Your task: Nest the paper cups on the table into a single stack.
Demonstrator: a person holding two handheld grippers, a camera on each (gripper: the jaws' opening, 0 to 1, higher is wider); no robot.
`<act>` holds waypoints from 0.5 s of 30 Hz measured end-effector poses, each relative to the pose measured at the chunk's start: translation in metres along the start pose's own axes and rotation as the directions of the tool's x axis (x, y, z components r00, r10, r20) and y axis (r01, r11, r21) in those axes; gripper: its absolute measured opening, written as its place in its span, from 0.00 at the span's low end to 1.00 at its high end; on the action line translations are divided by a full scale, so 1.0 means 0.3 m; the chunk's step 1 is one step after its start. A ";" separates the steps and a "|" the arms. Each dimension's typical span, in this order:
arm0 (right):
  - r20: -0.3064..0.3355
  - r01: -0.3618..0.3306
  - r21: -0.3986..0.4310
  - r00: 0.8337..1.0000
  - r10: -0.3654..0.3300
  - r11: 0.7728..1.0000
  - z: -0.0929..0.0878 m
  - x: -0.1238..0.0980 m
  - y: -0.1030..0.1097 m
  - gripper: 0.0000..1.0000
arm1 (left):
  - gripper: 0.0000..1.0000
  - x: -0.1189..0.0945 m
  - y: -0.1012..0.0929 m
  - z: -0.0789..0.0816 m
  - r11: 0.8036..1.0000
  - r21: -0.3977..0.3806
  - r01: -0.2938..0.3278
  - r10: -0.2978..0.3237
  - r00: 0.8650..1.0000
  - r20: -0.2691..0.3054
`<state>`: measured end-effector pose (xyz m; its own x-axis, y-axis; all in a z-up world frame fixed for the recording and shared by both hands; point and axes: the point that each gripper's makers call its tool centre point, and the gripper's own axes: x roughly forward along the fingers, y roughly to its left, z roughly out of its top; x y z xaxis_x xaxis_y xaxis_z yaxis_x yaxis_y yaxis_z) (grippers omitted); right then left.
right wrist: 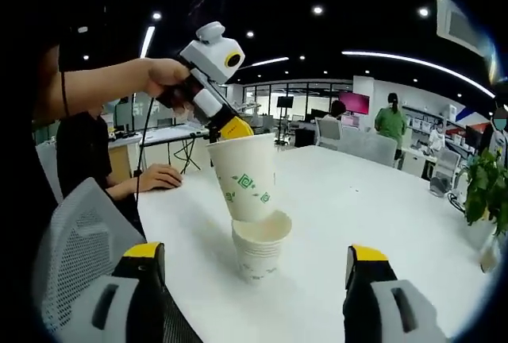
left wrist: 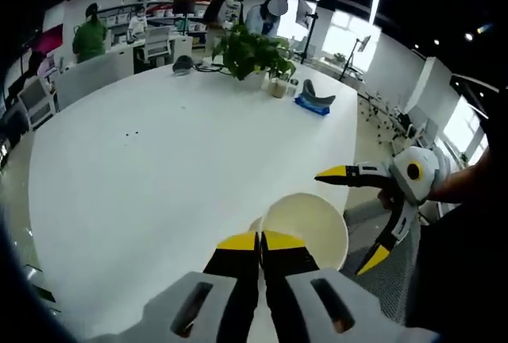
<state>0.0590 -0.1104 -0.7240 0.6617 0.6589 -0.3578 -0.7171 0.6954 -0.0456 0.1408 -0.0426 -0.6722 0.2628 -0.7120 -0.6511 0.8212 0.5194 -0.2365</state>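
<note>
A white paper cup (left wrist: pixel 305 228) with a green print hangs tilted from my left gripper (left wrist: pixel 260 240), whose jaws are shut on its rim. In the right gripper view this cup (right wrist: pixel 246 176) has its base resting inside the top of a short stack of paper cups (right wrist: pixel 260 257) standing on the white table (right wrist: pixel 373 208). The left gripper (right wrist: pixel 230 130) grips the cup from above, held by a hand. My right gripper (right wrist: pixel 255 252) stands wide open, well short of the stack, with nothing between its jaws. In the left gripper view the right gripper (left wrist: pixel 340 222) is just to the right of the cup.
A potted plant (left wrist: pixel 252 53) and a blue object (left wrist: pixel 314 102) sit at the table's far side. A grey mesh chair (right wrist: pixel 75 263) stands near the table edge beside a seated person (right wrist: pixel 87 160). Other people and desks fill the office behind.
</note>
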 end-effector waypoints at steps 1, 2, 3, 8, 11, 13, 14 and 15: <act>-0.001 0.001 0.000 1.000 -0.001 1.000 -0.002 0.000 0.000 0.96 | 0.00 0.002 -0.001 -0.001 1.000 -0.001 0.001 -0.001 1.000 -0.001; -0.002 0.002 0.001 1.000 -0.002 1.000 -0.004 -0.001 0.000 0.96 | 0.00 0.004 -0.002 -0.001 1.000 0.000 0.001 -0.001 1.000 0.000; -0.003 0.004 0.003 1.000 -0.004 1.000 -0.006 -0.001 0.000 0.95 | 0.00 0.008 -0.002 -0.002 1.000 0.001 0.000 0.000 1.000 -0.002; -0.005 0.010 0.003 1.000 -0.010 1.000 -0.010 -0.005 0.000 0.94 | 0.00 0.029 -0.006 -0.008 1.000 -0.006 0.005 -0.005 1.000 0.000; -0.005 0.015 0.004 1.000 -0.015 1.000 -0.012 -0.006 -0.005 0.94 | 0.00 0.048 -0.011 -0.011 1.000 -0.006 0.009 -0.009 1.000 0.000; -0.005 0.016 0.007 1.000 -0.016 1.000 -0.012 -0.007 -0.007 0.94 | 0.00 0.056 -0.014 -0.009 1.000 -0.011 0.013 -0.013 1.000 0.004; -0.005 0.017 0.007 1.000 -0.017 1.000 -0.013 -0.007 -0.008 0.94 | 0.00 0.062 -0.015 -0.008 1.000 -0.010 0.011 -0.011 1.000 0.004; -0.005 0.017 0.007 1.000 -0.017 1.000 -0.013 -0.007 -0.008 0.93 | 0.00 0.065 -0.015 -0.008 1.000 -0.007 0.009 -0.009 1.000 0.002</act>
<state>0.0584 -0.1146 -0.7268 0.6726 0.6455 -0.3620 -0.7042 0.7085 -0.0450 0.1410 -0.0577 -0.6858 0.2566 -0.7173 -0.6478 0.8196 0.5167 -0.2474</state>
